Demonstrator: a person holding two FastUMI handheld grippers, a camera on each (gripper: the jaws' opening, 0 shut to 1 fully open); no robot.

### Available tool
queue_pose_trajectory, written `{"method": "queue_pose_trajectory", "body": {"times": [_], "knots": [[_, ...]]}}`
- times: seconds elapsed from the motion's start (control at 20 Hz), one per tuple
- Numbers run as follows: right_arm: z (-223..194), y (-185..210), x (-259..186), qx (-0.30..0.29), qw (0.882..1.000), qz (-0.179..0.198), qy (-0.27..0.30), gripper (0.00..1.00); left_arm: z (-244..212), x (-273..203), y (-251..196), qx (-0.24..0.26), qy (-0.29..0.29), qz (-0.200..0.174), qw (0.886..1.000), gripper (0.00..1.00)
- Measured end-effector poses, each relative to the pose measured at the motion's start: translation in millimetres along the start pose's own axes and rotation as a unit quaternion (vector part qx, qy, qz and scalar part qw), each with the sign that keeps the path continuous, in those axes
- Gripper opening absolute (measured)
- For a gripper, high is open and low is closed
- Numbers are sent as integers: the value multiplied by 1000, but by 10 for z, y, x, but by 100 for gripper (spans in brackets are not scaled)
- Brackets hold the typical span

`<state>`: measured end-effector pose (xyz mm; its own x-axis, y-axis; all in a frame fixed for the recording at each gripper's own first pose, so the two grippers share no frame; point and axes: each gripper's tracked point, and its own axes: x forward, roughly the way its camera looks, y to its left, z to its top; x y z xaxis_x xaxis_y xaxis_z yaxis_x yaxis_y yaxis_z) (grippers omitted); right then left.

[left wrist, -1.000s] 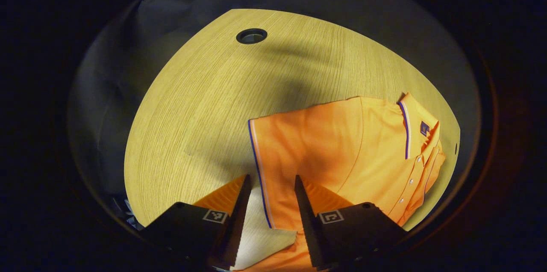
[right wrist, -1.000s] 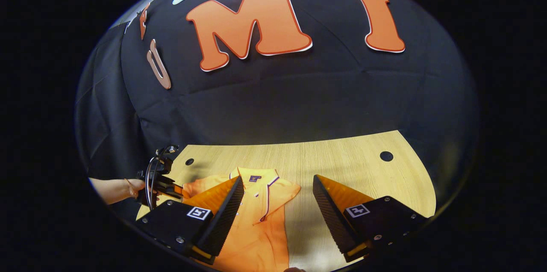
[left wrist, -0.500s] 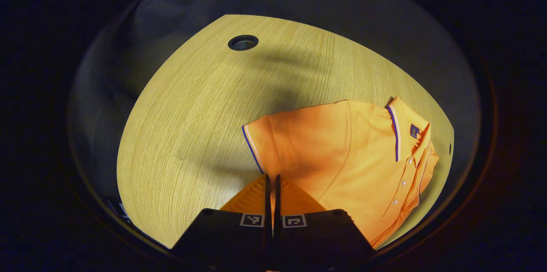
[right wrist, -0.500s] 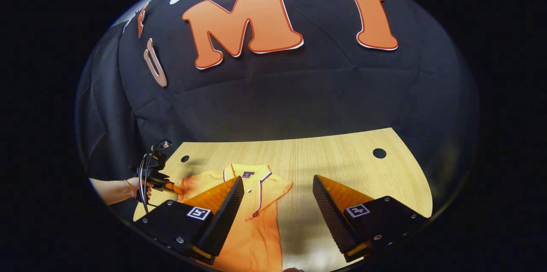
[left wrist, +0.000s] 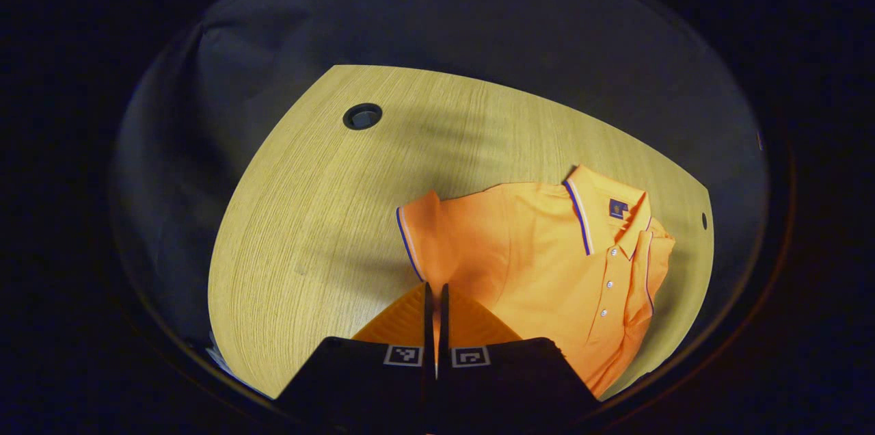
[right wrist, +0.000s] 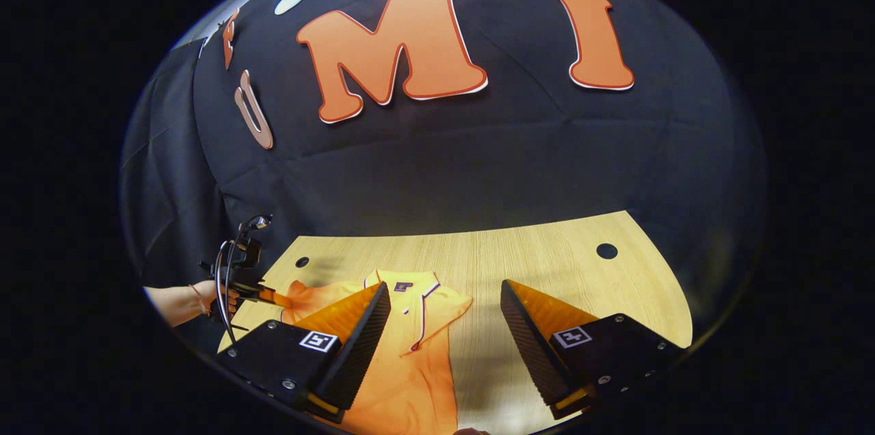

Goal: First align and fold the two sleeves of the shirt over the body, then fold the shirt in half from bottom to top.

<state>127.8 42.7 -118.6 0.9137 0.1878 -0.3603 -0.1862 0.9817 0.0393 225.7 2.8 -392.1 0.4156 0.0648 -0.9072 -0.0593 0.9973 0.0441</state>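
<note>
An orange polo shirt [left wrist: 547,264] lies face up on the wooden table [left wrist: 307,216], its collar [left wrist: 601,206] towards the far edge. My left gripper [left wrist: 434,293] is shut on the hem of the near sleeve [left wrist: 417,236], which has a blue-striped cuff and is raised off the table. In the right gripper view, that left gripper [right wrist: 277,298] holds the sleeve up at the shirt's [right wrist: 410,366] left side. My right gripper [right wrist: 444,288] hangs open above the shirt's right half, with nothing between its fingers.
A round cable hole [left wrist: 362,116] sits in the table beyond the sleeve, with another hole [right wrist: 606,250] at the far right. A person's forearm [right wrist: 174,305] holds the left gripper at the table's left edge. Black cloth walls surround the table.
My left gripper closed on the sleeve hem and has lifted it off the table, bunching the sleeve. The right gripper stayed open and barely moved.
</note>
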Motion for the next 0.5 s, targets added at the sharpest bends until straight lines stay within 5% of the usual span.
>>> {"method": "queue_pose_trajectory", "body": {"times": [0.5], "knots": [[15,-10,-289,-11,1000,-11,-16,99,-27,-369,-1081,54,-10,-93,994,1]]}}
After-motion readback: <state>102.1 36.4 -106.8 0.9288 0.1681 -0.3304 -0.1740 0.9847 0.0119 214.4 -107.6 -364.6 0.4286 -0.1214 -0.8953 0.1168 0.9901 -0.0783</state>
